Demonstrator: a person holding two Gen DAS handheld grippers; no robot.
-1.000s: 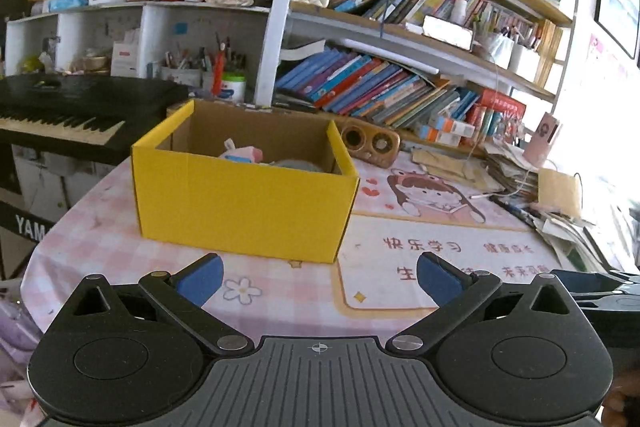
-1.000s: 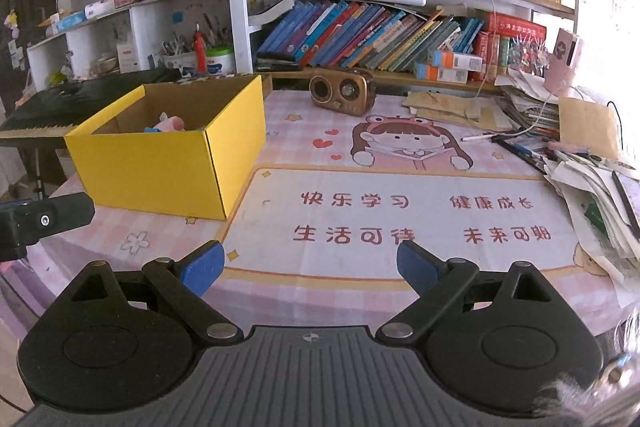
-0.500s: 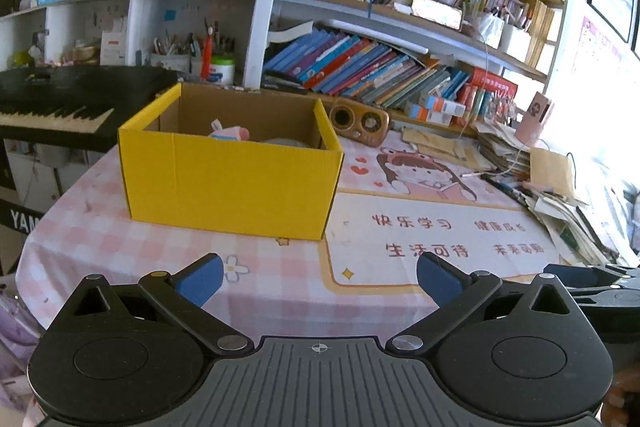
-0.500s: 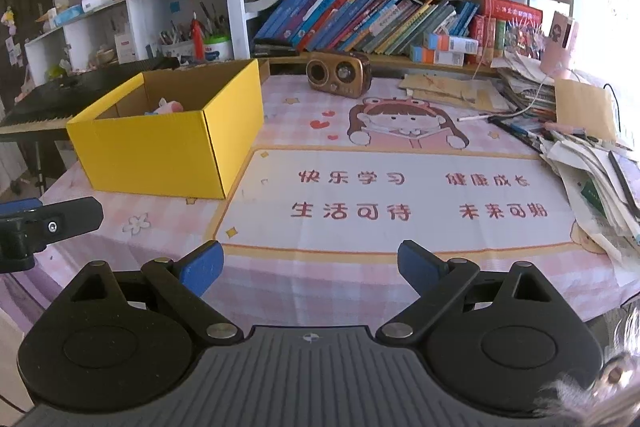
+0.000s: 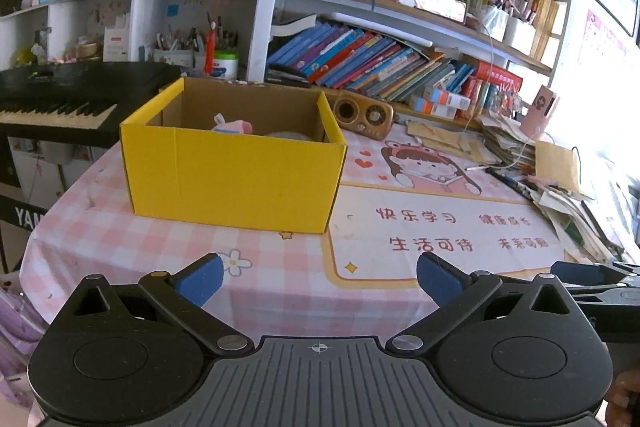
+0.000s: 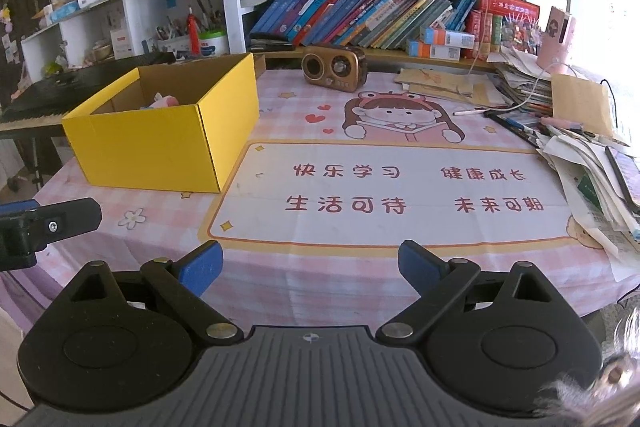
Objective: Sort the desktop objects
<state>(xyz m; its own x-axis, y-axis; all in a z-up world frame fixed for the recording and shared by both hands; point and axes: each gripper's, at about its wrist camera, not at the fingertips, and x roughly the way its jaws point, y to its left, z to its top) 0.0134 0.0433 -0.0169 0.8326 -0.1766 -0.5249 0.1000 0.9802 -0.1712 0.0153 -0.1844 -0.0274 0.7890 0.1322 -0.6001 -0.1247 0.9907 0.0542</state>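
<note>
The worktop [image 6: 256,269], under a pink checked cloth with a printed mat [image 6: 396,193], is largely bare across its middle. A yellow box [image 5: 234,173] stands on its left part, open at the top. Inside, a small pink toy [image 5: 234,126] shows above the front wall, with a pale rounded item beside it that cannot be identified. A brown radio [image 6: 334,67] sits at the back edge, just before the bookshelf [image 6: 360,15]. A loose heap of papers [image 6: 592,167] and pens [image 6: 516,127] occupies the right side.

The left gripper [image 5: 318,277] hovers over the near edge, facing the box, jaws wide apart and nothing between them. The right gripper [image 6: 310,263] hovers over the near edge facing the mat, jaws likewise spread and empty. Each is low in its own view, well short of any object.

Judgement: sorting appears far along, since the box already holds items and the central area carries nothing loose. The step in hand looks like a pause between placements, or a search for the next object. The remaining candidates are the radio and the pens, all well apart from both grippers. The next move calls for a long reach across the mat and a grasp sized to the chosen item; the radio would need near the full jaw width.
</note>
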